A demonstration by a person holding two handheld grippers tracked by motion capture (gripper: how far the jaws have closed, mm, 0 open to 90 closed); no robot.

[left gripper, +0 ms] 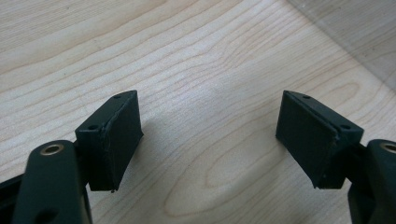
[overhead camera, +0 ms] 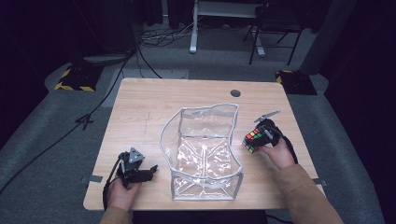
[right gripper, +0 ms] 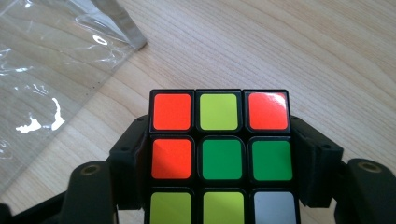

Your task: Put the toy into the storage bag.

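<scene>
the worktop (overhead camera: pixel 140 102) is a pale wooden rectangle with a round cable hole (overhead camera: pixel 236 93) near its far edge, standing on grey carpet in a dark room.

on the middle of it sits a clear plastic bag (overhead camera: pixel 205 151) with a silvery rim, open at the top and standing loosely, its near wall close to the person's edge of the worktop. its film is creased and catches the light. in the right gripper view a corner of the same bag (right gripper: pixel 51 70) lies off to the left on the wood.

the right gripper (overhead camera: pixel 261 137) is held just beside the bag's right side, in the person's right hand (overhead camera: pixel 280 154), whose sleeve is tan. its jaws are pressed against the two sides of a rubik's cube (right gripper: pixel 219 154), so the cube is gripped between them, over the wood. the face toward the camera shows orange, yellow-green, green and white squares. in the high view the cube (overhead camera: pixel 252 140) sits near the bag's right wall, apart from it.

the left gripper (overhead camera: pixel 152 171) is near the front left of the worktop, just left of the bag. its jaws stand moderately apart with bare wood between them, holding nothing.
</scene>
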